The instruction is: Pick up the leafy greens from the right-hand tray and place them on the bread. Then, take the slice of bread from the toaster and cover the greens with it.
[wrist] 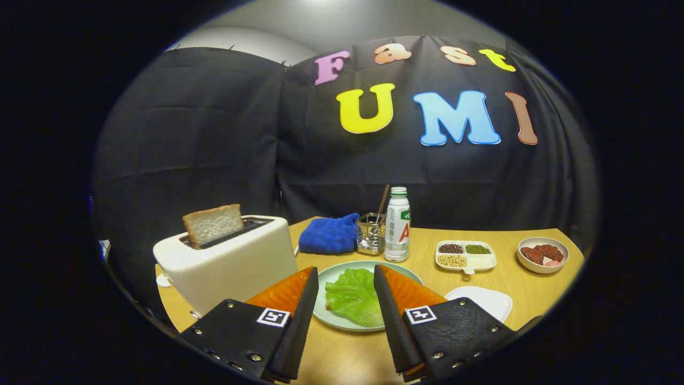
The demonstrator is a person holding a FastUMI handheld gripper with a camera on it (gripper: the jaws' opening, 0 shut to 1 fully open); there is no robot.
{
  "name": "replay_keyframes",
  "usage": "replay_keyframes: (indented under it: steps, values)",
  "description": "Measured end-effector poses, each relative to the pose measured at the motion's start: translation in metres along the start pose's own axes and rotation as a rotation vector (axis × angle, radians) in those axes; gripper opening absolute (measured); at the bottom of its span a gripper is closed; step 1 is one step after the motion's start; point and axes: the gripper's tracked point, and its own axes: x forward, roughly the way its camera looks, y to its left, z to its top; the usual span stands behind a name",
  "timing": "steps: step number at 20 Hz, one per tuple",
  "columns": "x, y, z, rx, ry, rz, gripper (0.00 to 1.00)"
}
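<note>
Leafy greens [351, 297] lie on a pale green plate [342, 322], seen through the gap between my fingers; whatever lies under them is hidden. My gripper [346, 277] hangs open above the plate with nothing between its fingers. To the left of the plate stands a white toaster [227, 262] with a slice of bread [213, 223] sticking up from its slot. A white tray [483, 300] sits right of the plate, partly behind my right finger [393, 305].
Beyond the plate stand a blue cloth [329, 234], a metal utensil holder [371, 233] and a white bottle [397, 225]. Farther right are a divided dish of beans [465, 255] and a bowl of reddish food [543, 254] on the wooden table [523, 289].
</note>
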Motion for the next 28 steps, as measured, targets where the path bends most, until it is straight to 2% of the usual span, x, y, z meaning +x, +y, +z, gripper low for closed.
replay_keyframes:
  steps: [4,8,11,13,16,19,20,26,28]
  values:
    - [-0.022,0.033,0.022,-0.009,-0.073,-0.035,0.64]
    - [-0.034,0.07,0.033,-0.002,-0.083,-0.05,0.64]
    - [-0.032,0.116,0.044,-0.032,-0.098,0.018,0.64]
    - [-0.028,0.137,0.048,-0.058,-0.116,0.021,0.64]
    - [-0.016,0.166,0.042,-0.029,-0.105,0.03,0.62]
    - [-0.004,0.177,0.036,-0.03,-0.079,0.015,0.62]
    - [0.003,0.183,0.036,-0.032,-0.072,0.016,0.57]
    - [0.032,0.194,0.029,-0.051,-0.024,-0.051,0.57]
    - [0.043,0.191,0.028,-0.048,-0.024,-0.079,0.49]
